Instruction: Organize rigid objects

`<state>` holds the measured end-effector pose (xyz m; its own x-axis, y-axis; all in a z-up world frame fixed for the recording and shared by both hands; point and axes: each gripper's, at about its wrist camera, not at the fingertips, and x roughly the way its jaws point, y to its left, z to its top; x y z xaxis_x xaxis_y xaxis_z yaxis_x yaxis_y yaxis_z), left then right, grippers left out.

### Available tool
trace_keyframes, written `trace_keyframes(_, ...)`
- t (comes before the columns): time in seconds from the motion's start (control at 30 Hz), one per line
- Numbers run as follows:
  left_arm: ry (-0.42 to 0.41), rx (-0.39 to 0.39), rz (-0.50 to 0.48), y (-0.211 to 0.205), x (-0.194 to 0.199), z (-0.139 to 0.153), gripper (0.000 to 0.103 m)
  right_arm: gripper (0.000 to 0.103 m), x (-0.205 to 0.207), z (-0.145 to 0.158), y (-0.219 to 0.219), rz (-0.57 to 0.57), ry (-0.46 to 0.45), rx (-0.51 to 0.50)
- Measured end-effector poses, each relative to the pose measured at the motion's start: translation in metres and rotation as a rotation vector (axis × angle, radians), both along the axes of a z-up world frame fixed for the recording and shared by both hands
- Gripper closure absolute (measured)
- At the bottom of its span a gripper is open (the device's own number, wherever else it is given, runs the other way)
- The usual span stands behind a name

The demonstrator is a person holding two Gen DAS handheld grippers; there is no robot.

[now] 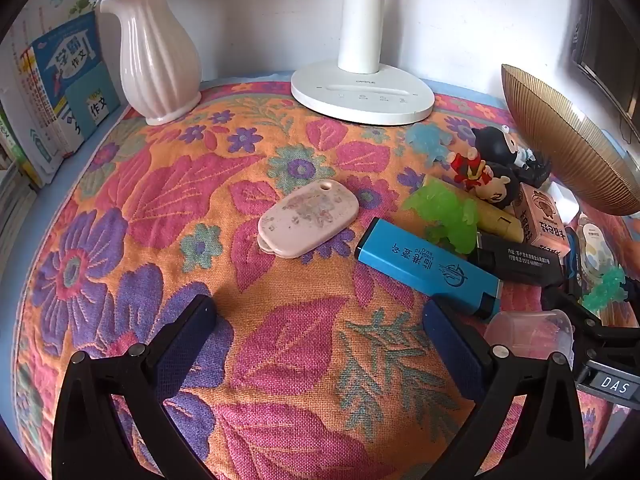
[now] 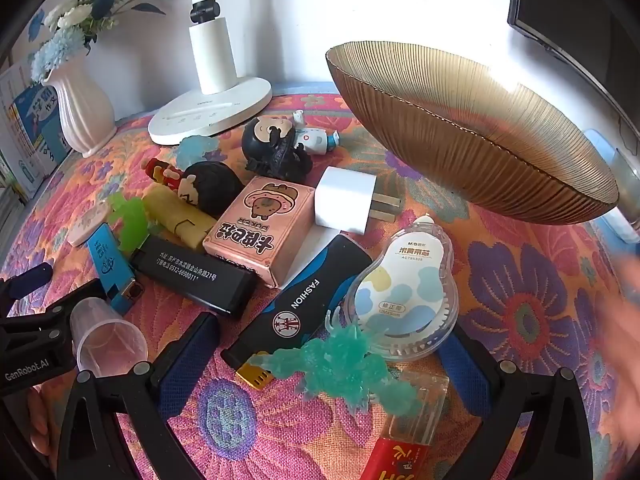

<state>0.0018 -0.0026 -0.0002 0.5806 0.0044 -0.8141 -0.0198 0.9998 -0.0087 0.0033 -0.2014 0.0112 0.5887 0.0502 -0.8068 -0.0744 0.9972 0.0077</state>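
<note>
Your left gripper (image 1: 320,320) hangs with its jaws spread wide and nothing between them, tilted down over the flowered cloth (image 1: 280,360). Take the white lamp base (image 1: 362,96) as your landmark: the pink oval tag (image 1: 306,220) lies alone on the cloth in front of it, nearer to you, and the blue lighter (image 1: 428,266) lies just right of the tag. The white vase (image 1: 154,56) stands to the left of the lamp base, and the gold bowl (image 2: 472,140) sits to its right, tilted. Your right gripper (image 2: 332,348) is also spread wide and grips nothing; the teal figure (image 2: 340,364) and the end of the dark lighter (image 2: 304,304) lie between its fingers without being pinched. In front of the lamp base, towards you, the clutter is packed together: the pink card box (image 2: 260,228) touches the black lighter (image 2: 196,276), with the white plug (image 2: 348,200) just beside the box and the correction tape (image 2: 404,292) near the bowl's lower edge.
</note>
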Motion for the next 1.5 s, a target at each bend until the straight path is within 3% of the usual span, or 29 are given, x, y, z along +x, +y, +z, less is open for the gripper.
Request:
trace_keyframes(1.13, 0.025, 0.007, 0.037, 0.003, -0.003, 0.004, 0.000, 0.000, -0.001, 0.000, 0.003, -0.001, 0.000, -0.012)
trace_keyframes(1.2, 0.035, 0.008, 0.021, 0.002, -0.008, 0.005, 0.000, 0.000, -0.001, 0.001, 0.002, -0.008, 0.021, -0.006)
trace_keyframes(1.3, 0.053, -0.019, 0.028, 0.005, -0.028, 0.009, 0.000, 0.000, -0.002, 0.004, -0.002, -0.021, 0.150, 0.009)
trace_keyframes(1.43, 0.013, -0.006, 0.046, -0.002, -0.064, 0.016, 0.001, 0.000, -0.034, 0.005, -0.002, 0.006, 0.166, -0.021)
trace_keyframes(1.5, -0.041, -0.003, 0.046, -0.009, -0.082, 0.027, 0.001, 0.000, -0.056, 0.010, -0.010, -0.029, 0.127, 0.001)
